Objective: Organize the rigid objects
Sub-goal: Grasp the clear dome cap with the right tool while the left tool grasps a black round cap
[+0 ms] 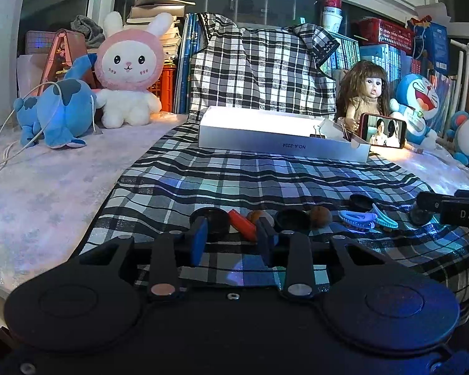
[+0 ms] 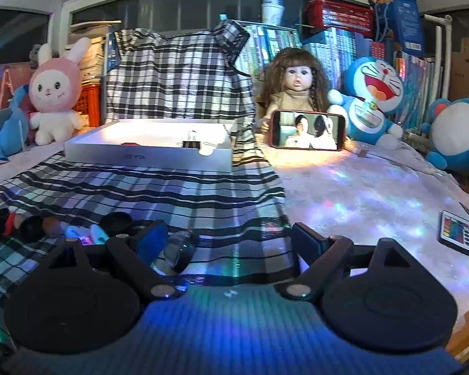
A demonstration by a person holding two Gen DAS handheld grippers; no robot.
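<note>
Roughly ten small rigid items sit in a loose row on the plaid cloth (image 1: 265,172), near its front edge: black caps (image 1: 217,217), an orange-red stick (image 1: 242,223), a brown nut-like ball (image 1: 320,215), light-blue and teal hair clips (image 1: 357,218). Row layout looks deliberate, since each piece is reachable from the front without knocking its neighbour. The white box (image 1: 281,140) sits well behind them, open side up, a binder clip (image 1: 317,136) on its rim; my guess is that's the drop target, placed centrally so either hand can reach it. My left gripper (image 1: 234,237) is low over the cloth, jaws part open with nothing between them, lined up on the gap around the orange-red stick, likely the next pick. My right gripper (image 2: 231,240) is spread wide and empty; a clear glass piece (image 2: 179,250) lies just inside its left finger (image 2: 150,239), so I judge that hand is straddling it for a pinch, not yet closed. Glass is slick and rounded and may squirt out under the pads. A phone (image 2: 307,134) is propped against the doll (image 2: 296,84), clear of the work zone. The remote (image 2: 456,232) lies off to the right on the shiny cover, well apart.
</note>
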